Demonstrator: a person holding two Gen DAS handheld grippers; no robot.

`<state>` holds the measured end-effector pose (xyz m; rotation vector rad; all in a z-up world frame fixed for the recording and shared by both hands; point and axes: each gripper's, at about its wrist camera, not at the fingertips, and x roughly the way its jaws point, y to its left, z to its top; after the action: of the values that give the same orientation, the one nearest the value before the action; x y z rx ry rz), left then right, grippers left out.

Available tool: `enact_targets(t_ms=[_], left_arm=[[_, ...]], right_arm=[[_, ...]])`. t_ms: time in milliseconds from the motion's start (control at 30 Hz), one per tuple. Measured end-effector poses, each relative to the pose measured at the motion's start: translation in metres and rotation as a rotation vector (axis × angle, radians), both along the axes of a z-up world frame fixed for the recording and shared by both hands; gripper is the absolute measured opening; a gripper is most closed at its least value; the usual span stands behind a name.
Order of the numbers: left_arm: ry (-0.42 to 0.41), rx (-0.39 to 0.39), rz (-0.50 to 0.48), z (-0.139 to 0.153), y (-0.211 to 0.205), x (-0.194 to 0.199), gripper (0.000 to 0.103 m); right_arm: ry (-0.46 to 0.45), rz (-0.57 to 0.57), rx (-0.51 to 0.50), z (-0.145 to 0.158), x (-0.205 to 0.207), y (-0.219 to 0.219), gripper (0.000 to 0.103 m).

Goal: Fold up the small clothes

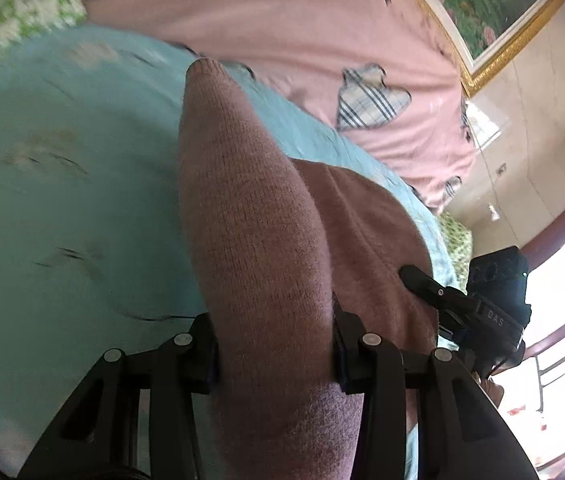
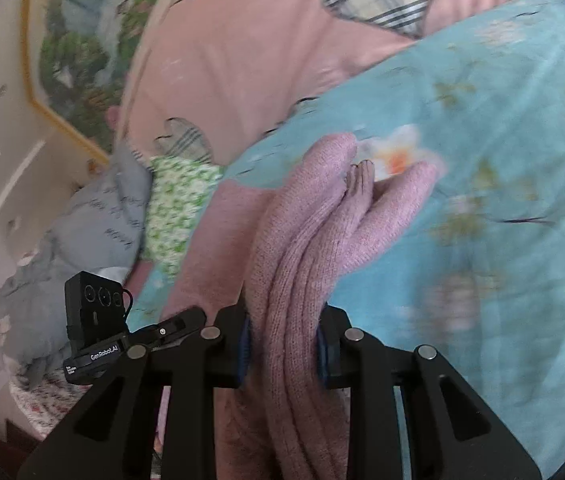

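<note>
The left gripper pinches one fold of a pink knitted sweater. The right gripper pinches a bunch of its folds. The sweater hangs over the blue flowery bedspread.

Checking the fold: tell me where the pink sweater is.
The pink sweater is gripped by both grippers, left and right, above the blue floral sheet, near the pink quilt.

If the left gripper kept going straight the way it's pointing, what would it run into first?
Beyond the pink knit garment clamped in the left gripper, it would probably meet the light blue bedspread first, though blur makes depth hard to judge.
</note>
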<state>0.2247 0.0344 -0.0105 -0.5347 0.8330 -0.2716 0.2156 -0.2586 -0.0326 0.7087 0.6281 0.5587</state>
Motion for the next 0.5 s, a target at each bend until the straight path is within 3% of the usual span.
enact_targets(t_ms=[167, 300, 400, 500], left_arm=[[-0.013, 0.078, 0.054, 0.004, 0.04, -0.026, 0.042], [0.038, 0.085, 0.093, -0.022, 0.067, -0.034, 0.043], [0.081, 0.055, 0.111, -0.047, 0.079, -0.035, 0.05], [0.09, 0.014, 0.151, -0.061, 0.086, -0.038, 0.064]], right_arm=[[0.009, 0.085, 0.033, -0.011, 0.022, 0.048, 0.027], [0.041, 0.123, 0.007, -0.028, 0.035, 0.075, 0.027], [0.084, 0.096, -0.042, -0.044, 0.04, 0.079, 0.028], [0.138, 0.08, -0.007, -0.061, 0.042, 0.069, 0.036]])
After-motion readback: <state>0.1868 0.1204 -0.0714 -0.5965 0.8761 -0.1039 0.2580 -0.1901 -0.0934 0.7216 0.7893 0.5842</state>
